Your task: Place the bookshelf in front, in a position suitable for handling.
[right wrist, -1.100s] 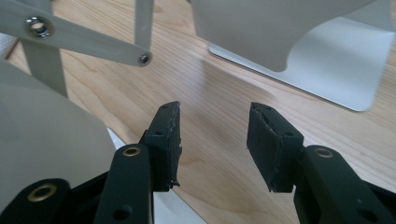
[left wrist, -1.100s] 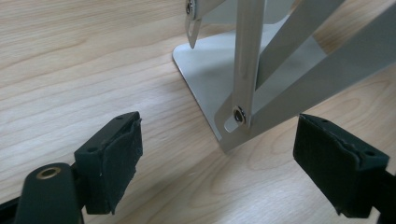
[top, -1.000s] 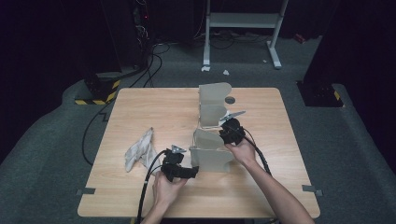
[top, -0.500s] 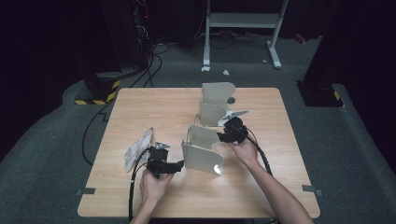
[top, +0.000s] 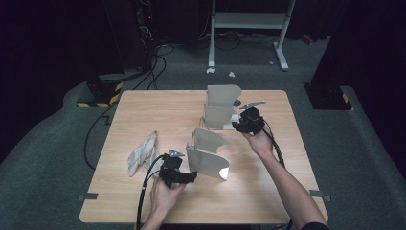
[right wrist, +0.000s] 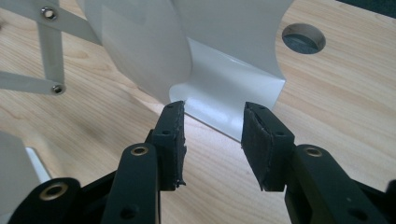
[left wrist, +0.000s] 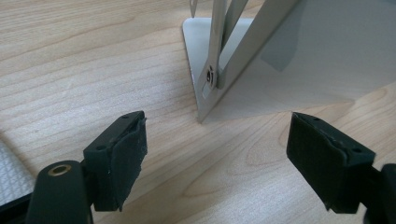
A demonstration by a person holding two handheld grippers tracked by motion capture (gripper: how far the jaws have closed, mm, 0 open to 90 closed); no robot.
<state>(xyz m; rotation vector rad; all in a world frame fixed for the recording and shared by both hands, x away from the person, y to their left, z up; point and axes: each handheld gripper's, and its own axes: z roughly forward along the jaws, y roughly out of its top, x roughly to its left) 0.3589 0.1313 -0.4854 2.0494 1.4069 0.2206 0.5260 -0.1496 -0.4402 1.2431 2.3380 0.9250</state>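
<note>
Left claw [top: 190,176]: jaws spread wide, nothing between the pads, hovering just off the near left corner of the expanding file rack [top: 208,158]. In the left gripper view that corner plate and its scissor-link rivet [left wrist: 209,74] sit straight ahead, apart from both pads.

Right claw [top: 238,125]: jaws have just been closing, not gripping; nothing between them. The rack's far white panel foot [right wrist: 224,105] lies just beyond the fingertips.

Rack stands mid-counter [top: 158,110], stretched diagonally from near left to far right. A cloth [top: 142,153] lies to its left, near the left claw.

Judged step: stretching or re-gripping the rack ends. Next move likely calls for each claw to advance and clamp a panel edge.

Room: open wood in front and to the right; a cable hole [right wrist: 303,38] beside the far panel; the cloth crowds the left.
</note>
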